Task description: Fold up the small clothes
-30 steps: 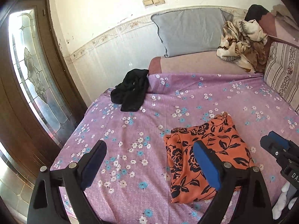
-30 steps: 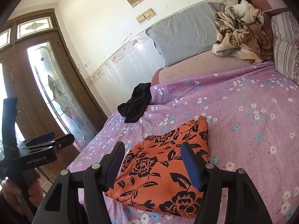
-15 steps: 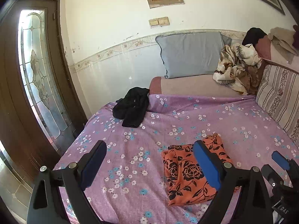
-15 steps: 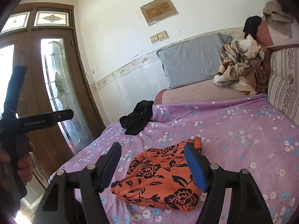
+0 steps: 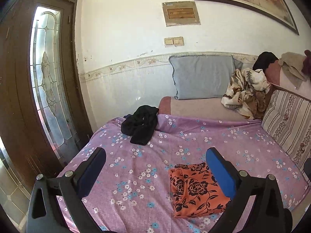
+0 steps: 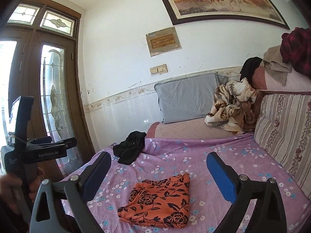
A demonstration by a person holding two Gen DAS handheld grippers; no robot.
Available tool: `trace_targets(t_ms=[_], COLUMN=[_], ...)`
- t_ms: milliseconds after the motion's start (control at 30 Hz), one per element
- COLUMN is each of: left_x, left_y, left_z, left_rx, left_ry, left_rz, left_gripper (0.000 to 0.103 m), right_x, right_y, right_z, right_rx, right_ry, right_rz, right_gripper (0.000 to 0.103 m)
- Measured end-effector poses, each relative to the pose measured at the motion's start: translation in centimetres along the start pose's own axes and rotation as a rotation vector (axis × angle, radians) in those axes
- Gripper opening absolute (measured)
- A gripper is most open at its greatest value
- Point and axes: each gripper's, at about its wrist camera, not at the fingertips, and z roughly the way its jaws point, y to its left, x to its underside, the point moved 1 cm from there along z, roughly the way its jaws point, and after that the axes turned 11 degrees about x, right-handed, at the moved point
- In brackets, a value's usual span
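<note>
While folded, one orange garment (image 6: 159, 202)

My count on the bed sheet (image 5: 175, 145): two small garments, one folded orange floral cloth (image 6: 161, 200) and one crumpled black garment (image 5: 141, 124). One grey pillow (image 5: 204, 76) against the wall, one striped cushion (image 6: 281, 128) on the right, one bunched brown-and-cream blanket (image 6: 231, 106). On the wall I see one large framed painting (image 6: 219, 0), one small plaque (image 6: 163, 40), one double switch plate (image 5: 174, 41). Two grippers: left gripper (image 5: 155, 165), right gripper (image 6: 158, 167).
</note>
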Motion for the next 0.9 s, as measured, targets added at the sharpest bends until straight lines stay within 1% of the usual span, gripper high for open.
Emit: trace_targets(t_ms=[167,267,467,567,633,733,900], left_x=[-0.6,-0.7,-1.2,-1.3,-1.4,-1.4,-1.4], left_y=[1.5,2.7,4.8,5.2,5.2,5.0,5.1], left_z=[-1.9,-3.0,-5.3,-6.0,-6.5,-7.2,-8.0], left_rx=[-0.006,-0.011,-0.014,0.003,0.012,0.020,0.030], left_ry=[-0.026,-0.044,-0.083,-0.078,-0.077,-0.083,-0.096], left_rz=[-0.038,-0.067,-0.109,-0.098,-0.072,-0.037,-0.022], left_gripper=[0.102,0.103,0.103,0.103,0.103,0.103,0.103], right_x=[-0.8,-1.4,-3.3,-4.0,-4.4,-4.7,-4.5], right_y=[2.9,4.2,5.7,6.5,7.0,7.9,9.0], right_z=[-1.1,-2.3,-4.7,-5.5,-5.7,-5.6,-5.0], right_rx=[-0.013,-0.007,0.000,0.007,0.013,0.028,0.042], right_ry=[0.022,-0.004,-0.056,-0.080,-0.086,-0.073,-0.052], right_rz=[-0.052,-0.081,-0.076,-0.088,-0.094,-0.111,-0.147], right_gripper=[0.102,0.102,0.102,0.102,0.102,0.102,0.102])
